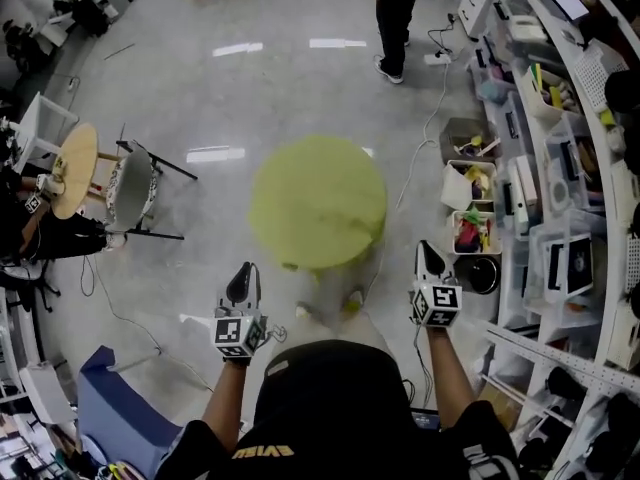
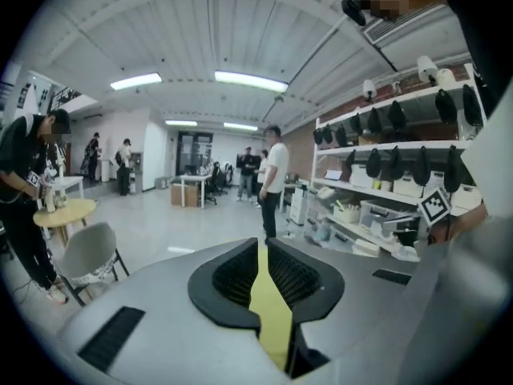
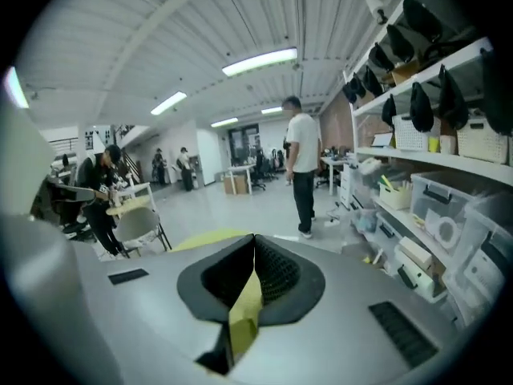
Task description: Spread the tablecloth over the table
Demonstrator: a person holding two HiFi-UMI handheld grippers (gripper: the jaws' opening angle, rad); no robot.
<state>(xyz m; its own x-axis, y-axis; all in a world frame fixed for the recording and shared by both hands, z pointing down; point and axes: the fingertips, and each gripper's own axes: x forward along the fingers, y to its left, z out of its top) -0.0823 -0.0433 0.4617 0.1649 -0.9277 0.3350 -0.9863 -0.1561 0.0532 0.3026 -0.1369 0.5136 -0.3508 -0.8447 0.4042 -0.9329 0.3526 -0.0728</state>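
A yellow-green tablecloth (image 1: 318, 203) shows blurred in the head view, spread in a round shape in front of me, and the table under it is hidden. My left gripper (image 1: 244, 273) and right gripper (image 1: 428, 250) are raised side by side near its close edge. In the left gripper view the left gripper (image 2: 262, 251) has a strip of the cloth (image 2: 272, 311) pinched between its black jaws. In the right gripper view the right gripper (image 3: 255, 247) is shut on a fold of the cloth (image 3: 243, 310), and more of it (image 3: 204, 237) lies beyond.
A person (image 1: 395, 13) stands on the grey floor beyond the cloth. Shelves (image 1: 565, 178) and open bins (image 1: 468, 183) line the right side. At the left are a grey chair (image 1: 130, 190) and a small round wooden table (image 1: 72, 168). A cable (image 1: 428, 128) runs across the floor.
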